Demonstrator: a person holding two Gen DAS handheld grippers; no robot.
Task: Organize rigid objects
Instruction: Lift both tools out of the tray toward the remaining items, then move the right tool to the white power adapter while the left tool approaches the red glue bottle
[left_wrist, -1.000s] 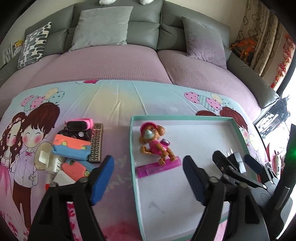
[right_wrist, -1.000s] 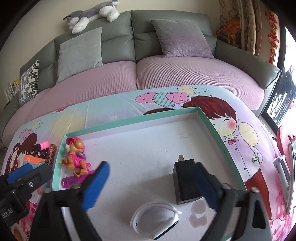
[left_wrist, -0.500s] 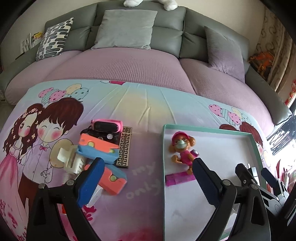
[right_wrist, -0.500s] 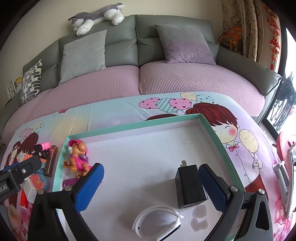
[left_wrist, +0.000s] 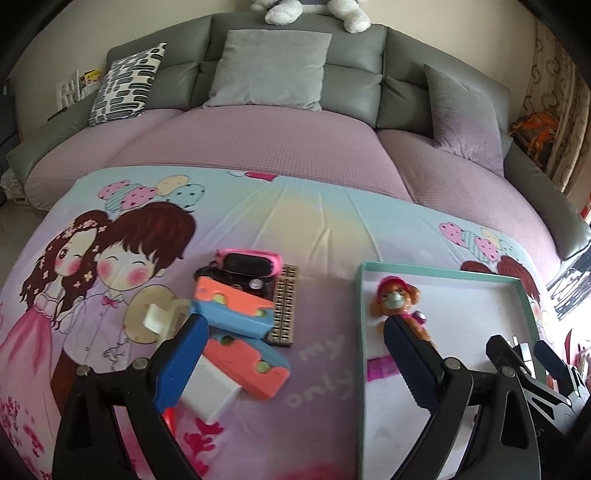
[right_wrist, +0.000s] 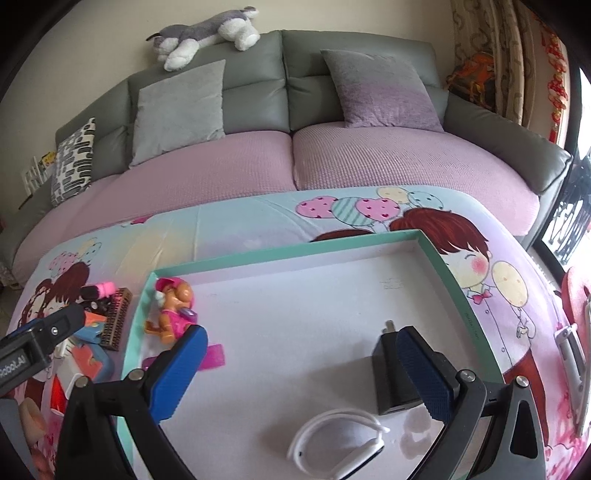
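A teal-rimmed white tray (left_wrist: 443, 275) (right_wrist: 280, 251) lies on the cartoon cloth. In it are a toy dog figure (left_wrist: 397, 299) (right_wrist: 171, 308) on a pink strip, a black charger (right_wrist: 393, 373) and a white band (right_wrist: 338, 446). Left of the tray is a pile: orange and blue blocks (left_wrist: 232, 308), a pink and black device (left_wrist: 251, 264), a brown patterned bar (left_wrist: 284, 306), white pieces (left_wrist: 208, 395). My left gripper (left_wrist: 291, 365) is open and empty, above the cloth between pile and tray. My right gripper (right_wrist: 299, 373) is open and empty over the tray.
A grey sofa with a purple seat cover (left_wrist: 258, 147) and cushions (right_wrist: 177, 110) stands behind the table. A plush husky (right_wrist: 207, 33) lies on its back. Curtains (right_wrist: 480, 48) hang at the right. The right gripper shows in the left wrist view (left_wrist: 524, 354).
My left gripper has moved left, from over the tray to the gap beside the pile. My right gripper has drawn back slightly over the tray. Both stayed open.
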